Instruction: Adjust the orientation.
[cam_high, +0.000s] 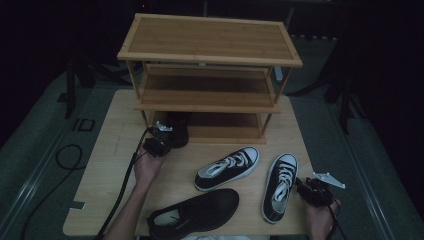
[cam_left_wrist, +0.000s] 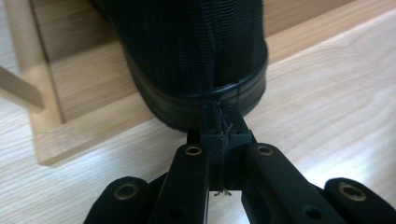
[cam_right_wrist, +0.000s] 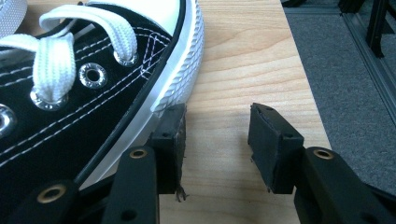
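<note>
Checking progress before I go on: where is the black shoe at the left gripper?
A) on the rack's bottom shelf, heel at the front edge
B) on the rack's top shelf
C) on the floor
A: the black shoe sits on the rack's bottom shelf, heel toward the closed left gripper.

Left forearm entering from bottom edge, angled up and slightly right toward table middle. Left black two-jaw gripper held in left hand, jaws pressed together, tips pointing away from the person. Right black two-jaw gripper in right hand near table's right edge, jaws spread apart, nothing between pads.
</note>
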